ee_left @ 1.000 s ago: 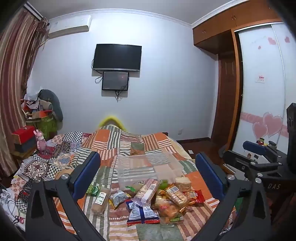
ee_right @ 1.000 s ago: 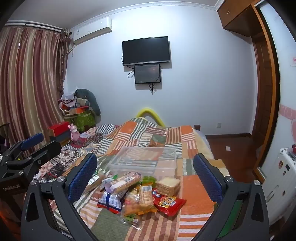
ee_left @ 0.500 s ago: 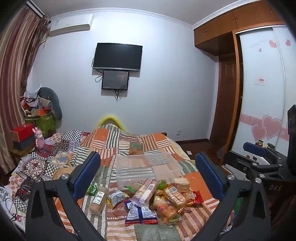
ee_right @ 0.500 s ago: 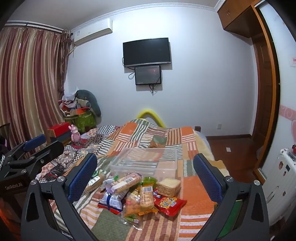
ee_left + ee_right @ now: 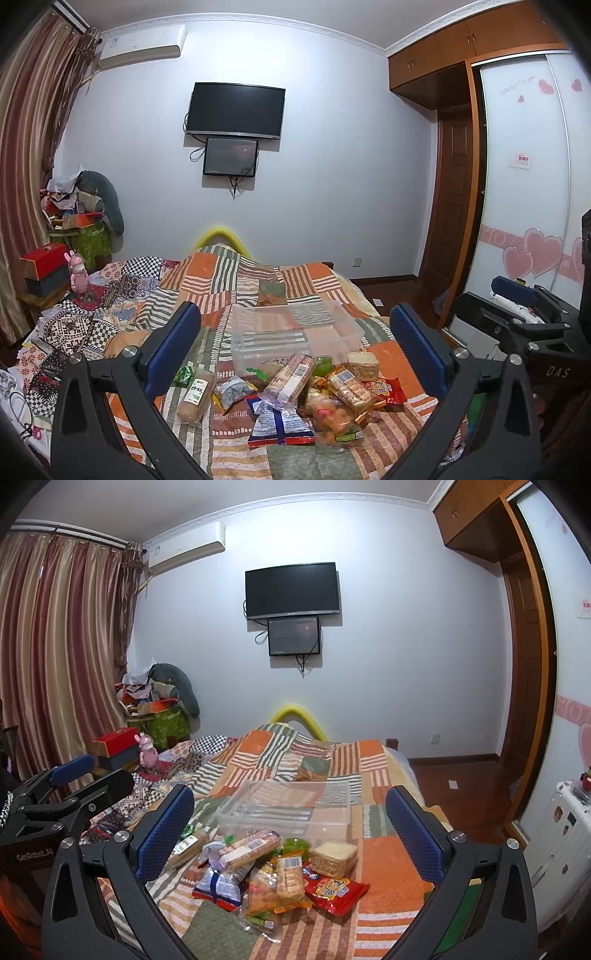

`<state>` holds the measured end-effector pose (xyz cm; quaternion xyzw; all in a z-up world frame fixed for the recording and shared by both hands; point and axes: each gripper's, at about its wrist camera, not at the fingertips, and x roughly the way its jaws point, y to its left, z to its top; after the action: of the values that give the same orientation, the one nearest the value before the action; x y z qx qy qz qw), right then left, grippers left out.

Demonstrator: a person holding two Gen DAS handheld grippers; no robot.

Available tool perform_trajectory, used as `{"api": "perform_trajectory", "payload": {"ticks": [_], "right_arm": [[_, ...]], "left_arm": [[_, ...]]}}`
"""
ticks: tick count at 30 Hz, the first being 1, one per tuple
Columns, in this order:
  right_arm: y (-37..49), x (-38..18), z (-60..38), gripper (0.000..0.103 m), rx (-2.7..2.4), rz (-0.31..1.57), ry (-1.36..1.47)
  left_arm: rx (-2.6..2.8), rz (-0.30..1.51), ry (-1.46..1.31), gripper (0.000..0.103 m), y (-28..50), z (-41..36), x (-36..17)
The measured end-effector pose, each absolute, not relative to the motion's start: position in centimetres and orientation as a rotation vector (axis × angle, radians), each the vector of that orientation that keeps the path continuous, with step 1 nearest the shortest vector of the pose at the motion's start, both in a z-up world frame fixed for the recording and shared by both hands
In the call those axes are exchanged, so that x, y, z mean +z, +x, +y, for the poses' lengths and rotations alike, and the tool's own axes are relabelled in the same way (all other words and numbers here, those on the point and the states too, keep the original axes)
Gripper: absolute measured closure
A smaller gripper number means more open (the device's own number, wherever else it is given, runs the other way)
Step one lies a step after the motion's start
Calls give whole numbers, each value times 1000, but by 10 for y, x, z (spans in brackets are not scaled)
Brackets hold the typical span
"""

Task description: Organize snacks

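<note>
A heap of packaged snacks (image 5: 295,395) lies on the patchwork bedspread, also in the right wrist view (image 5: 273,875). It holds a long biscuit pack (image 5: 291,376), a blue-white bag (image 5: 280,421), a red packet (image 5: 334,888) and a wrapped sandwich (image 5: 334,856). A clear plastic bin (image 5: 291,332) stands just behind the heap, also in the right wrist view (image 5: 291,808). My left gripper (image 5: 295,343) is open and empty above the near end of the bed. My right gripper (image 5: 290,819) is open and empty beside it.
The bed (image 5: 229,291) fills the middle. A cluttered side table with a red box (image 5: 44,262) and a pink toy (image 5: 77,269) stands at the left. Curtains (image 5: 55,664) hang left. A wardrobe (image 5: 524,184) and a white radiator (image 5: 565,849) stand right.
Both grippers have drifted slightly, so the view has shifted a little. Nothing on the bed has moved, and both grippers stay open.
</note>
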<state>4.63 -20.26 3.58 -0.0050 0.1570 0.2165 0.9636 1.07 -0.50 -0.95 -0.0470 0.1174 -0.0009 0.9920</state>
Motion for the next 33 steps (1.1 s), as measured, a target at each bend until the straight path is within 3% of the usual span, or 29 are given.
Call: {"api": "perform_trajectory", "payload": {"ticks": [33], "right_arm": [[40,36,-202,0,433,272,0]], "left_arm": [[-4,238,-97,0,10,-1,-9]]}}
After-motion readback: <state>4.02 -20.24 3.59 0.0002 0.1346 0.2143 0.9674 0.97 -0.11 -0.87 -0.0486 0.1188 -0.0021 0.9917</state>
